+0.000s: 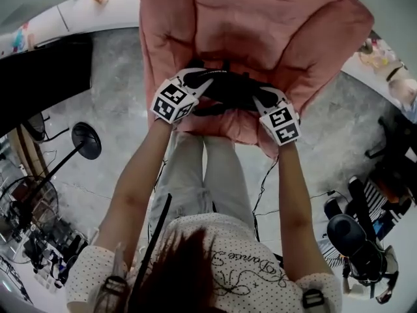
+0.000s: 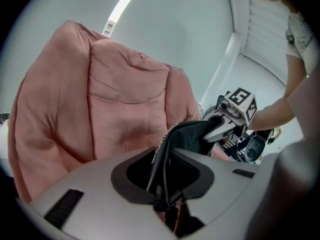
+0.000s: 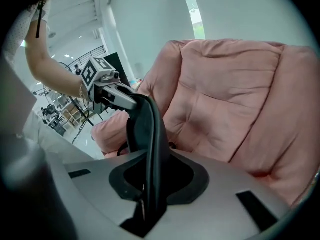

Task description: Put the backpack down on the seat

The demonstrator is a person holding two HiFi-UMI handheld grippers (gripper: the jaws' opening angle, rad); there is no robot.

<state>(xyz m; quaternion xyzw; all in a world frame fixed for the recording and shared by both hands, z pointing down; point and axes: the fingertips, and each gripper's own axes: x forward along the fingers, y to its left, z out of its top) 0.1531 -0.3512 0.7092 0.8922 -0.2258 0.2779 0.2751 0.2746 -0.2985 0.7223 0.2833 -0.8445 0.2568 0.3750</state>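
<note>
- Where the person stands, a pink armchair (image 1: 260, 38) fills the space just ahead, its padded back rising behind the seat.
- Black equipment (image 1: 355, 240) stands on the floor well off to the armchair's right in the head view.
- The black backpack (image 1: 228, 87) hangs over the front of the armchair's seat; contact cannot be told.
- A round black stand base (image 1: 86, 140) lies left of the armchair.
- The left gripper (image 1: 203, 78) and the right gripper (image 1: 260, 98) each pinch the backpack's black fabric, jaws nearly together.
</note>
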